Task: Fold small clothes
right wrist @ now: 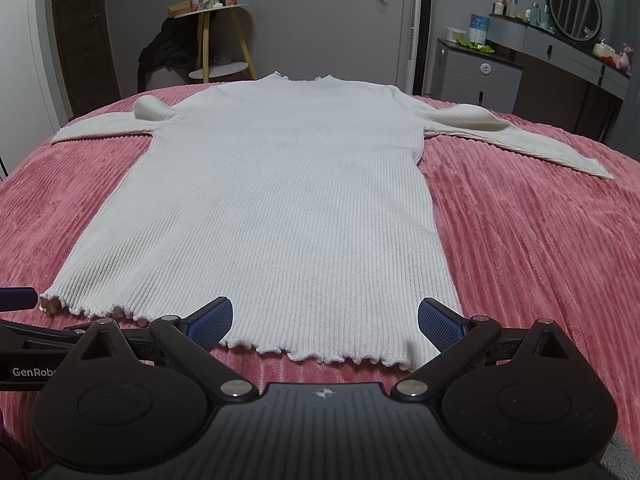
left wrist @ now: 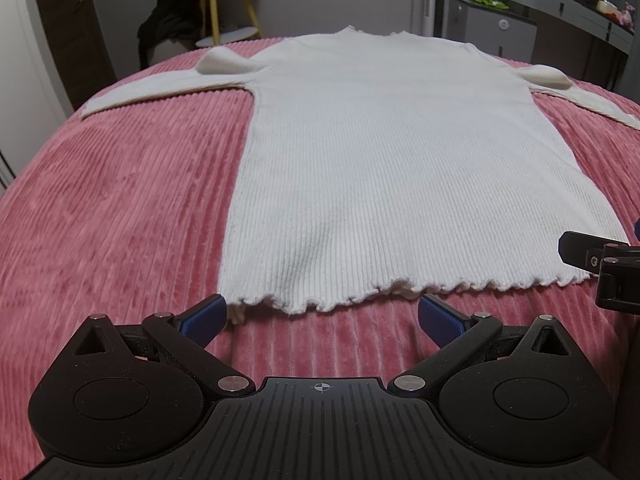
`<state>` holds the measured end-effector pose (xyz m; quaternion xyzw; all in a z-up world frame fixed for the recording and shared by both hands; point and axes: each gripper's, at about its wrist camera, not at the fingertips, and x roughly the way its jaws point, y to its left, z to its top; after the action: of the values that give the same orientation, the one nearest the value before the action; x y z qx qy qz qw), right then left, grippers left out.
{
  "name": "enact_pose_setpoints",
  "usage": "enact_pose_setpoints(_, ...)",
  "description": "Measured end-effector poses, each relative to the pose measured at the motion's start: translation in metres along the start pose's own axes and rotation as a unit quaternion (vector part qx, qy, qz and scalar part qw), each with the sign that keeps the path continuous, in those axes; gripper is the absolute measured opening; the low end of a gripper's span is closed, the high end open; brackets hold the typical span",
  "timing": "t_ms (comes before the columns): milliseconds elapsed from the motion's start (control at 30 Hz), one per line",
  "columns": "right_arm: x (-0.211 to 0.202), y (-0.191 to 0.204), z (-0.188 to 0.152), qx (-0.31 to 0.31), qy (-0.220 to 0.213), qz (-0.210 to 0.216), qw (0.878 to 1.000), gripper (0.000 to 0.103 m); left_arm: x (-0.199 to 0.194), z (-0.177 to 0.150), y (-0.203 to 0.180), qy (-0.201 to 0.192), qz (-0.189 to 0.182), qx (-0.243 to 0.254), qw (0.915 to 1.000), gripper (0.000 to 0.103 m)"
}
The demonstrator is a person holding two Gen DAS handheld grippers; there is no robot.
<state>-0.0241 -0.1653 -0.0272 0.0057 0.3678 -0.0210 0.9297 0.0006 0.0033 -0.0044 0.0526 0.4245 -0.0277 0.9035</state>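
Two grippers are seen at the bottom of the frames, before the frilled hem of a white ribbed sweater [left wrist: 372,168]. The sweater is laid flat on a pink corduroy bedcover [left wrist: 120,200], both sleeves spread sideways. The left gripper [left wrist: 320,314] is opened wide and nothing is held. The right gripper [right wrist: 325,318] is opened wide too, over the hem, nothing gripped.

A home bedroom: a pink corduroy bedspread [right wrist: 520,240], a dressing table [right wrist: 568,52] with a round mirror [right wrist: 575,8].
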Motion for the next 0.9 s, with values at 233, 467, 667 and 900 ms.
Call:
enact_pose_setpoints(233, 0.0000, 0.0000, 0.0001, 0.000, 0.000, 0.000, 1.000, 0.099, -0.0016, -0.0001, -0.0004, 0.000, 0.000, -0.001, 1.0000, 0.103)
enact_pose_setpoints(467, 0.0000, -0.0003, 0.0000, 0.001, 0.000, 0.001, 1.000, 0.099, -0.0016, 0.0001, -0.0005, 0.000, 0.000, -0.001, 1.0000, 0.103)
enact_pose_setpoints(667, 0.0002, -0.0006, 0.0004, 0.001, 0.000, 0.001, 1.000, 0.099, -0.0016, 0.0001, -0.0005, 0.001, 0.000, -0.001, 1.0000, 0.103)
enact_pose_setpoints(900, -0.0008, -0.0013, 0.0008, 0.002, 0.001, 0.001, 1.000, 0.099, -0.0013, -0.0004, -0.0001, 0.002, -0.001, -0.002, 1.0000, 0.103)
